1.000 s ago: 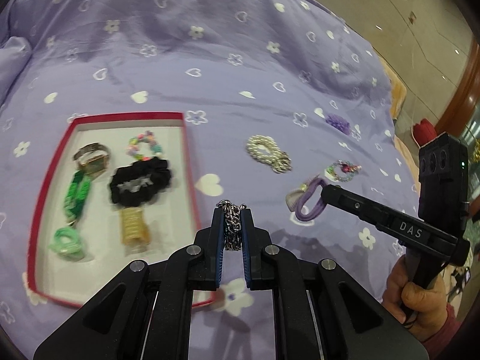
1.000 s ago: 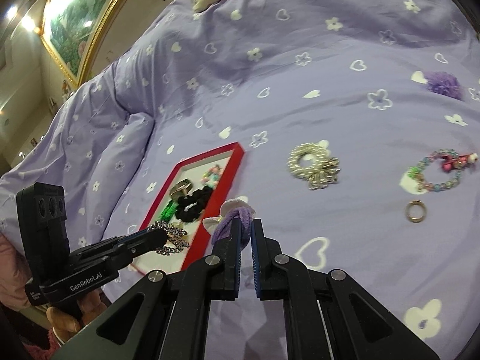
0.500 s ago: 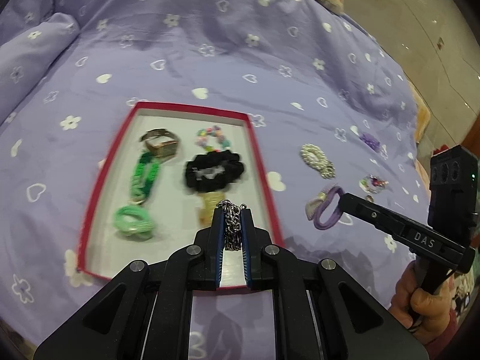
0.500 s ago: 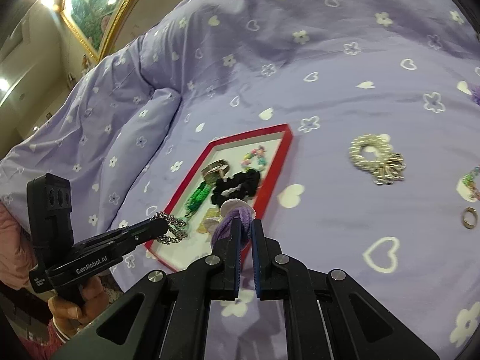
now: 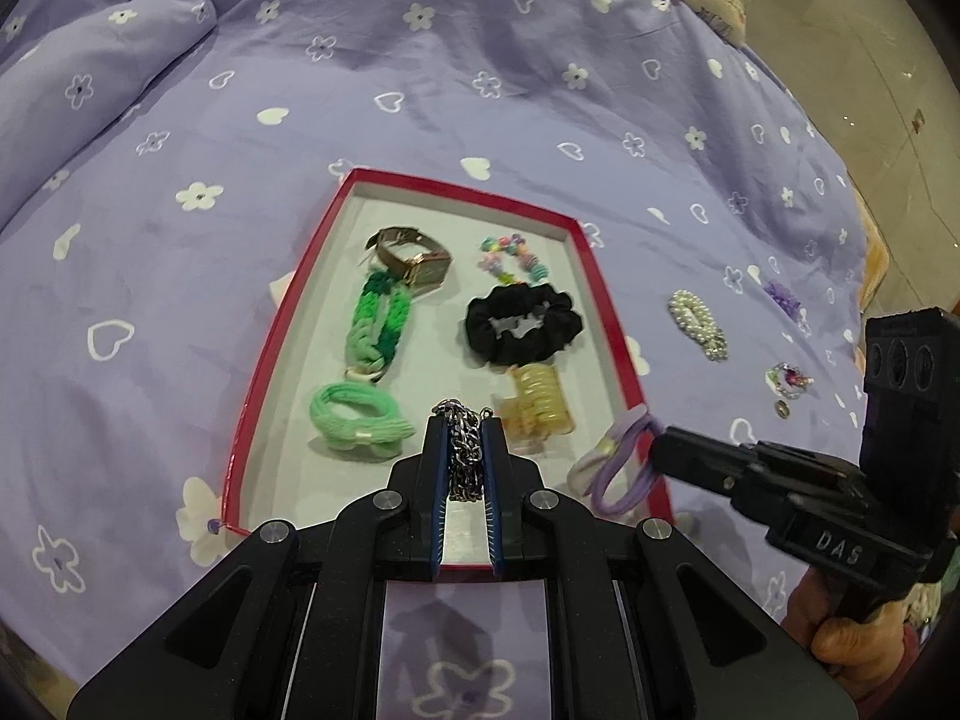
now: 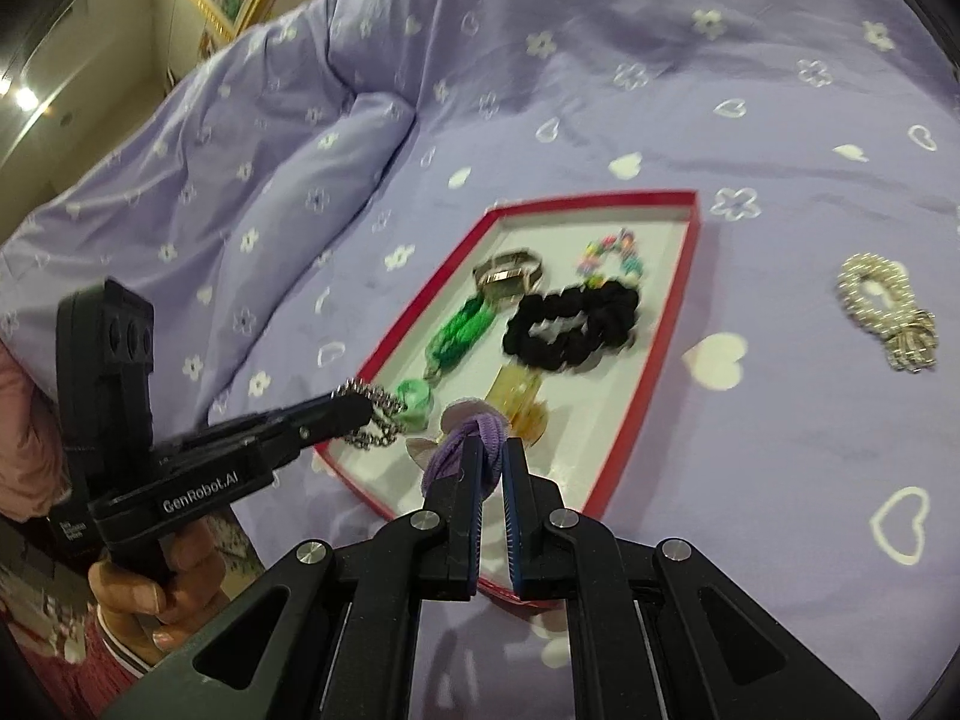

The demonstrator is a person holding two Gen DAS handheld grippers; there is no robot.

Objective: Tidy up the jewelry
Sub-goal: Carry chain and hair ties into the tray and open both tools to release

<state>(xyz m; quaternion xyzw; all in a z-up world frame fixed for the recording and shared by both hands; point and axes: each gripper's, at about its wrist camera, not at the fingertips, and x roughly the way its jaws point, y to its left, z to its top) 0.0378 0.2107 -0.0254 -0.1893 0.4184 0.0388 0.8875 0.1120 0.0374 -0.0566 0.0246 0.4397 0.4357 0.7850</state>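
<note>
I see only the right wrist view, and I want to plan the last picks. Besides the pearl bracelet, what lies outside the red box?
Observer: A small beaded bracelet lies on the bedspread, on the far side of the pearl bracelet from the box.
Operator: Is anything more there?
Observer: Yes, a small metal ring lies close to that beaded bracelet, apart from it.
Operator: Is there room in the box for my purple hair tie?
Observer: The red box has bare floor at its near left corner, in front of the light green hair tie.
</note>
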